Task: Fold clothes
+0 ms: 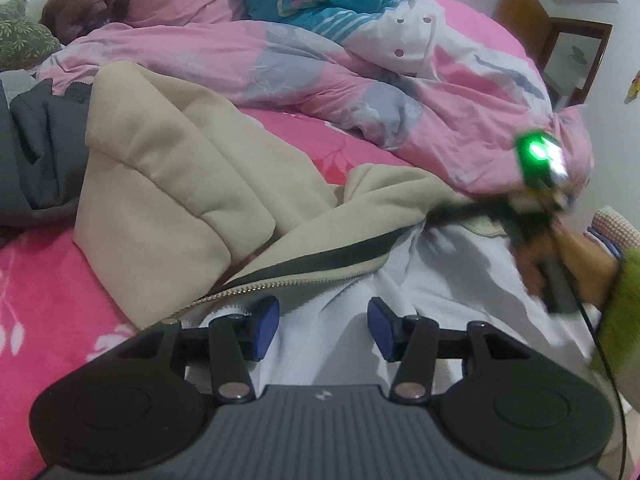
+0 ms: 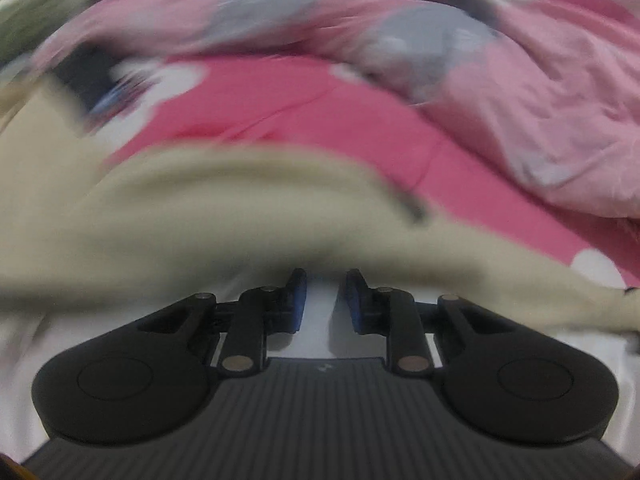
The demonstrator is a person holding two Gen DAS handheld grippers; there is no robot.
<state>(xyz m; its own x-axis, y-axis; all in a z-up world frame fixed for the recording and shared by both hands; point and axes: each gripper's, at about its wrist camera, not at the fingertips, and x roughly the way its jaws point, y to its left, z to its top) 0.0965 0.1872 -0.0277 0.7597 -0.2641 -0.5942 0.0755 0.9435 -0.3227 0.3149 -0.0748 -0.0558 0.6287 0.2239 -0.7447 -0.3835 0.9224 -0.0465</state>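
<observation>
The cream zip jacket (image 1: 168, 184) lies open on the pink bed (image 1: 44, 280), white lining up, one part already folded over at the left. The left tool (image 1: 323, 326) hovers spread and empty over the lining just beside the zipper (image 1: 256, 289). The right tool (image 2: 326, 300), jaws narrowly parted with nothing pinched, should settle on the cream hem, grip it squarely and carry it across level.

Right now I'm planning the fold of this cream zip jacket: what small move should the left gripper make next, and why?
Probably ease the left gripper forward and close on the zipper edge of the cream jacket. Its jaws stand open over pale lining, holding nothing, with that edge just ahead.
</observation>
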